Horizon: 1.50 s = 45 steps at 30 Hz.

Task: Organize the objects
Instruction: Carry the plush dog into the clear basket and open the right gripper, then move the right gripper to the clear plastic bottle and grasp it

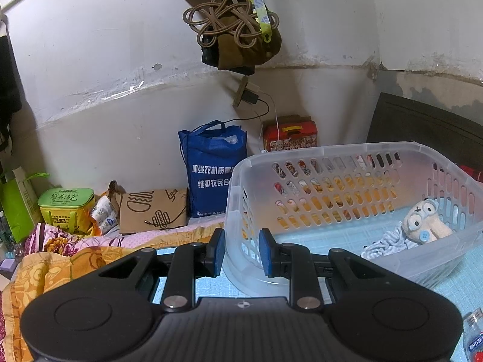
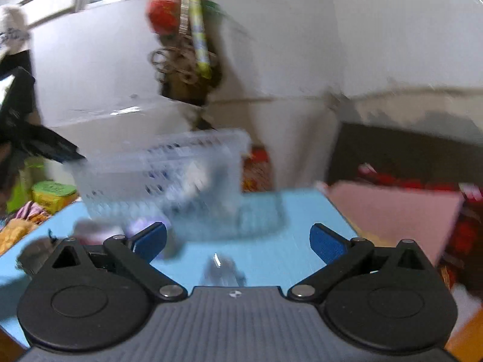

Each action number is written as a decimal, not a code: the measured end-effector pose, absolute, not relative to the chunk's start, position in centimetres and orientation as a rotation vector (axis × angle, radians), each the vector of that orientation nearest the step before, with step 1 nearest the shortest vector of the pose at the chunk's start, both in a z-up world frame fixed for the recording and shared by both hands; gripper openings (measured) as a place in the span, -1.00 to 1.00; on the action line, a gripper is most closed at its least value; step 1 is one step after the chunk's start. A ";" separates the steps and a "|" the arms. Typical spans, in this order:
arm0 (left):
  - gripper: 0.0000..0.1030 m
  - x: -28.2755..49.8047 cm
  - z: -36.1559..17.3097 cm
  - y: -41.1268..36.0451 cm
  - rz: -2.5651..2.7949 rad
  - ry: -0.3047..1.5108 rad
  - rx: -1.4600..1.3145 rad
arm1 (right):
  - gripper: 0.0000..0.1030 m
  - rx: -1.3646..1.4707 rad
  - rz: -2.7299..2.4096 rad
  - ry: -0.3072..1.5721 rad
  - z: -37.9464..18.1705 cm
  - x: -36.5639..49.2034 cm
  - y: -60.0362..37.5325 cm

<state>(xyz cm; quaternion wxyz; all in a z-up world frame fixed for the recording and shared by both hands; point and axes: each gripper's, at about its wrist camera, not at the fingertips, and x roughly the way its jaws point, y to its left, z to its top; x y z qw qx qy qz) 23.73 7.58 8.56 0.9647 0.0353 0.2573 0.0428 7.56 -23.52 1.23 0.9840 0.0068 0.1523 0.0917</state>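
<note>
A clear plastic basket (image 1: 356,157) stands on a light blue table (image 1: 465,274). Inside it lie a beige plush toy (image 1: 422,221) with big eyes and a striped cloth (image 1: 386,242). My left gripper (image 1: 241,250) has its blue pads on either side of the basket's near left corner wall; whether they clamp it is unclear. A small clear bottle (image 1: 474,335) stands at the lower right. In the blurred right wrist view, my right gripper (image 2: 238,241) is open and empty above the table (image 2: 271,259), in front of the basket (image 2: 169,175). A blurred clear object (image 2: 223,271) lies below it.
A blue tote bag (image 1: 211,169), a brown paper bag (image 1: 154,211), a green-lidded tin (image 1: 66,208) and a red box (image 1: 289,132) stand by the wall. A floral quilt (image 1: 54,259) lies left. A pink board (image 2: 392,211) lies right of the table. Cords hang above (image 1: 229,21).
</note>
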 end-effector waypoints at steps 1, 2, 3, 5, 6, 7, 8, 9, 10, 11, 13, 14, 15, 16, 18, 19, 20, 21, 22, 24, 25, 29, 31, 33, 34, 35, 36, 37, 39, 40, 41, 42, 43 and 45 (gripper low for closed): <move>-0.44 23.8 8.6 7.6 0.087 0.521 0.071 | 1.00 0.019 0.196 0.308 0.6 7.0 -23.6; -0.45 23.8 8.6 7.6 0.087 0.521 0.071 | 1.00 0.017 0.204 0.306 0.2 6.7 -23.6; -0.45 23.8 8.6 7.5 0.089 0.520 0.073 | 1.00 0.015 0.197 0.303 -0.1 6.4 -23.5; -0.45 23.8 8.6 7.4 0.091 0.519 0.075 | 1.00 0.009 0.200 0.287 -0.5 6.2 -23.3; -0.45 23.8 8.6 7.4 0.092 0.520 0.073 | 1.00 0.001 0.214 0.286 -0.7 6.2 -23.3; -0.45 23.9 8.6 7.4 0.093 0.520 0.073 | 1.00 -0.005 0.217 0.294 -0.8 6.4 -23.2; -0.45 23.9 8.6 7.4 0.094 0.520 0.075 | 1.00 -0.010 0.220 0.305 -0.9 6.7 -23.0; -0.45 23.9 8.7 7.4 0.095 0.520 0.076 | 1.00 -0.009 0.226 0.310 -1.1 6.9 -23.0; -0.45 23.9 8.6 7.4 0.096 0.519 0.077 | 1.00 -0.002 0.234 0.313 -1.2 6.9 -23.0; -0.45 23.9 8.6 7.3 0.096 0.518 0.078 | 1.00 0.011 0.246 0.317 -1.3 7.0 -23.1; -0.45 23.8 8.5 7.3 0.095 0.518 0.078 | 0.99 0.030 0.255 0.322 -1.8 6.9 -23.3; -0.45 23.8 8.5 7.3 0.095 0.517 0.079 | 0.92 0.039 0.260 0.328 -1.8 7.0 -23.4; -0.45 23.8 8.5 7.2 0.097 0.516 0.080 | 0.86 0.046 0.265 0.334 -2.0 7.1 -23.4; -0.45 23.8 8.5 7.2 0.098 0.515 0.080 | 0.83 0.053 0.272 0.341 -2.0 7.3 -23.4; -0.45 23.8 8.5 7.1 0.100 0.514 0.081 | 0.74 0.043 0.268 0.356 -2.2 7.5 -23.3; -0.45 23.8 8.4 7.1 0.099 0.514 0.081 | 0.71 0.032 0.263 0.364 -2.4 7.6 -23.1; -0.45 23.8 8.4 7.1 0.099 0.513 0.081 | 0.65 0.020 0.263 0.374 -2.5 7.8 -22.9; -0.45 23.8 8.4 7.1 0.099 0.514 0.081 | 0.60 0.013 0.265 0.383 -2.6 7.9 -22.7; -0.44 23.9 8.4 7.1 0.099 0.514 0.081 | 0.58 0.008 0.267 0.390 -2.8 8.0 -22.5; -0.45 23.8 8.4 7.0 0.100 0.514 0.081 | 0.47 -0.013 0.270 0.408 -3.1 8.3 -22.1; -0.45 23.8 8.4 7.1 0.099 0.514 0.081 | 0.47 -0.025 0.267 0.411 -3.2 8.4 -21.8; -0.45 23.8 8.4 7.1 0.099 0.514 0.080 | 0.32 -0.047 0.254 0.407 -3.2 8.3 -21.4; -0.45 23.8 8.4 7.1 0.099 0.513 0.081 | 0.22 -0.056 0.248 0.407 -3.2 8.5 -21.3; -0.44 23.8 8.4 7.1 0.099 0.514 0.082 | 0.02 -0.072 0.236 0.403 -3.2 8.5 -21.2; -0.44 23.8 8.4 7.1 0.099 0.514 0.081 | -0.02 -0.080 0.231 0.401 -3.2 8.5 -21.1; -0.44 23.8 8.4 7.0 0.099 0.513 0.081 | -0.07 -0.088 0.229 0.400 -3.2 8.5 -21.0; -0.44 23.8 8.4 7.0 0.099 0.513 0.081 | -0.09 -0.093 0.229 0.399 -3.2 8.4 -21.0; -0.44 23.8 8.4 7.1 0.099 0.513 0.081 | -0.09 -0.096 0.230 0.398 -3.2 8.4 -21.0; -0.44 23.8 8.4 7.0 0.099 0.513 0.080 | -0.09 -0.113 0.228 0.392 -3.2 8.3 -21.0; -0.44 23.9 8.4 7.0 0.098 0.513 0.080 | -0.08 -0.119 0.227 0.389 -3.3 8.2 -21.0; -0.44 23.9 8.4 7.0 0.098 0.513 0.080 | -0.08 -0.125 0.228 0.384 -3.3 8.1 -21.0; -0.44 23.9 8.4 7.0 0.098 0.513 0.079 | -0.08 -0.133 0.228 0.380 -3.4 8.0 -20.9; -0.44 23.9 8.4 7.0 0.099 0.513 0.079 | -0.08 -0.139 0.229 0.377 -3.4 7.9 -20.9; -0.45 23.9 8.4 6.9 0.099 0.513 0.081 | -0.12 -0.142 0.236 0.375 -3.4 7.9 -21.0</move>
